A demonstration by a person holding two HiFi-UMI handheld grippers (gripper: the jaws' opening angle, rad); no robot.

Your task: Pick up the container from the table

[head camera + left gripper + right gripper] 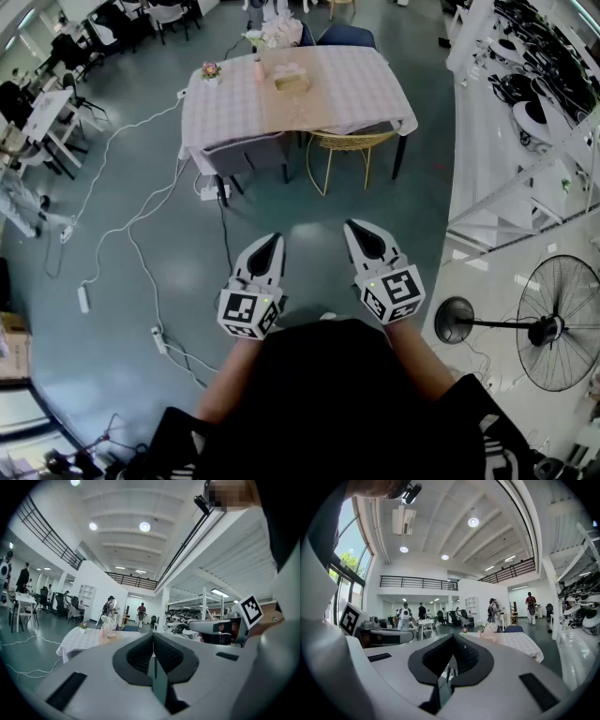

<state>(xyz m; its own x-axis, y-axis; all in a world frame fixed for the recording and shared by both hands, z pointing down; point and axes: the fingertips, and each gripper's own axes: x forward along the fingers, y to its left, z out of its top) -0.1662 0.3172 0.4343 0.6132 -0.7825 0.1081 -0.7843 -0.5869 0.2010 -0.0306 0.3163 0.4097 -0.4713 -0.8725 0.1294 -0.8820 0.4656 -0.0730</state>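
Observation:
The container point(292, 82) is a small tan box on the table point(347, 94), which has a pale checked cloth and stands far ahead across the floor. In the left gripper view the container point(112, 637) shows as a small tan shape on the table point(86, 641). My left gripper point(273, 242) and right gripper point(355, 229) are held side by side close to my body, well short of the table. Both point roughly level toward it. Each has its jaws shut with nothing between them, as the left gripper point(153, 638) and right gripper point(452, 639) show in their own views.
A flower pot point(211, 70), a pink vase point(258, 68) and white flowers point(269, 37) share the table. A grey chair point(246, 155) and a wicker chair point(342, 150) stand at its near side. Cables point(141, 253) cross the floor at left. A standing fan point(553, 323) is at right. People stand far off.

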